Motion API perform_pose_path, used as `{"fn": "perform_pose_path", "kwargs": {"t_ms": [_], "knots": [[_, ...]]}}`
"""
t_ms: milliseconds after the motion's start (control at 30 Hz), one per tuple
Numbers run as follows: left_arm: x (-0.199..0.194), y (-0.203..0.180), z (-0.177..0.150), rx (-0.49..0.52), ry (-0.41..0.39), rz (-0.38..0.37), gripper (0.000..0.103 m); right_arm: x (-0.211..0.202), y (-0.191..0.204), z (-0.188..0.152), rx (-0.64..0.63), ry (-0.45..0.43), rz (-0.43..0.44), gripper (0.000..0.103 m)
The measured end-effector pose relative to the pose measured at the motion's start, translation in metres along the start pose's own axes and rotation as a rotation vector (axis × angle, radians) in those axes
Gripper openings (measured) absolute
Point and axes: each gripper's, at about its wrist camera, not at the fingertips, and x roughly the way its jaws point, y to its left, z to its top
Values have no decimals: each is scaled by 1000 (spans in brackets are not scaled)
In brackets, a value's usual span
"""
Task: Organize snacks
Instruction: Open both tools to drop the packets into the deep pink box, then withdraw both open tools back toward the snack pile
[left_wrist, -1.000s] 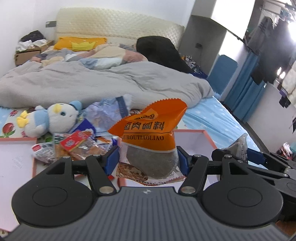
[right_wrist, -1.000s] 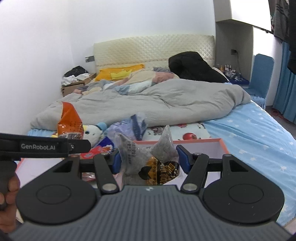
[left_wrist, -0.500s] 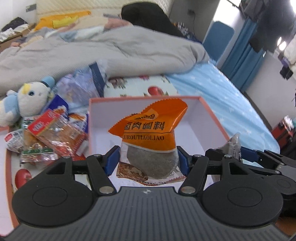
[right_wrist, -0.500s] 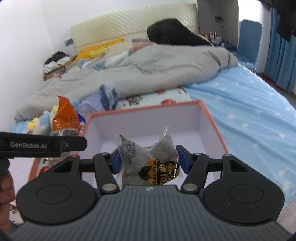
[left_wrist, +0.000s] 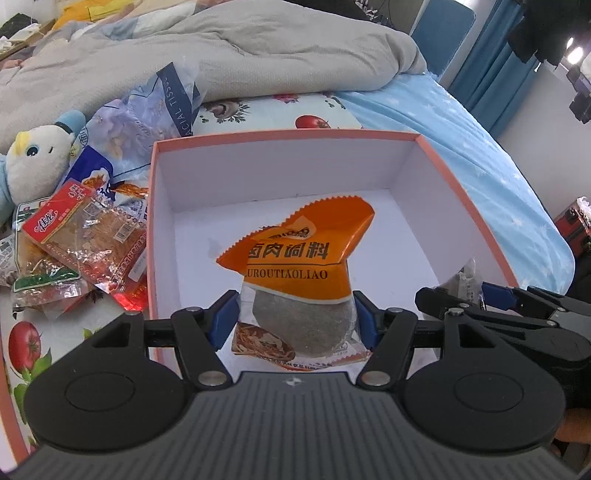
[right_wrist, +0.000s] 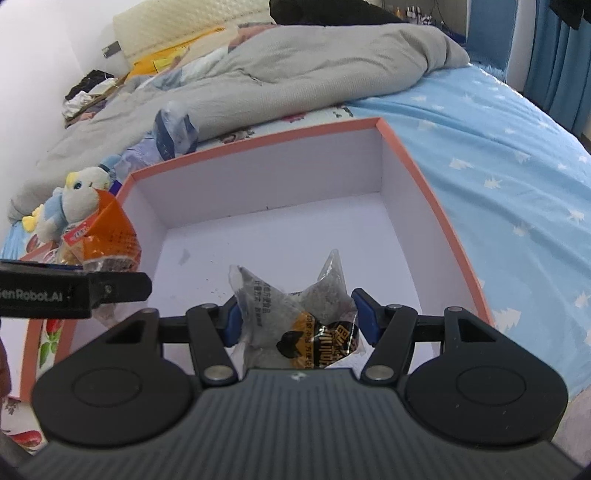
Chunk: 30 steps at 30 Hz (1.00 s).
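Change since earlier: both views now look steeply down into the box; a second ago they faced the bed and headboard. Both packets stay gripped as before.
Left tongs (left_wrist: 295, 319): clenched on an orange-topped seasoning packet (left_wrist: 299, 273) with a clear lower half showing a grey round filling; it hangs above the near left part of the box.
Right tongs (right_wrist: 297, 319): clenched on a crinkled clear plastic packet (right_wrist: 295, 328) of grey contents with an orange and black label; it hangs above the box's near edge.
Box: one shallow square cardboard box (right_wrist: 417, 170), salmon-pink outside and white inside, resting on the bed; its floor shows a few small dark specks.
Loose snacks: a heap of red and clear foil snack packets (left_wrist: 79, 243) beside the box's left wall; they overlap, so I cannot count them.
Other things: one white and blue plush bird (left_wrist: 26, 166); one clear pack of facial tissue (left_wrist: 159, 107); one rumpled grey duvet (right_wrist: 295, 62); a light blue star-print sheet (right_wrist: 509, 155).
Hidden: each tool blocks the box's near wall; the left tool's far side is cut off in the right view.
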Motion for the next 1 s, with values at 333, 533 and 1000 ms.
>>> {"fn": "perform_pose_path", "kwargs": {"t_ms": [333, 533, 1000], "knots": [[-31, 5, 0, -27, -56, 18, 84, -20, -5, 7, 44, -45, -7, 70], [-69, 7, -7, -33, -121, 11, 84, -52, 6, 9, 36, -118, -7, 70], [-167, 15, -40, -5, -285, -8, 84, -126, 52, 4, 7, -286, 22, 70]]}}
